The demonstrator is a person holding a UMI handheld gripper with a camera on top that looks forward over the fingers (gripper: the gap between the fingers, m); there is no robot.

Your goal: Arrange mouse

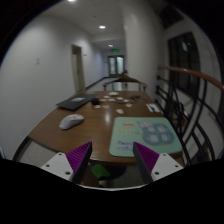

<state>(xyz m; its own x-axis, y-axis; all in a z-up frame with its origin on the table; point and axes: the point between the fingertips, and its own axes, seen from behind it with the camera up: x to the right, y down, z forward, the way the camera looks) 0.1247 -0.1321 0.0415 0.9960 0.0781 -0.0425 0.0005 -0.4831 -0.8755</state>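
A pale grey mouse (pixel 71 121) lies on the brown wooden table (pixel 95 125), to the left of and beyond my fingers. A light green mouse mat (pixel 143 135) with printed patches lies on the table just ahead of the right finger. My gripper (pixel 112 160) is open and empty, held at the table's near edge, its two purple pads (pixel 78 156) spread wide apart. A small green thing (pixel 99 172) shows below the table edge between the fingers.
A dark flat laptop or folder (pixel 74 102) lies on the table's far left. Small papers and objects (pixel 120 97) lie at the far end. A chair (pixel 185 120) and a railing stand to the right. A corridor runs on behind.
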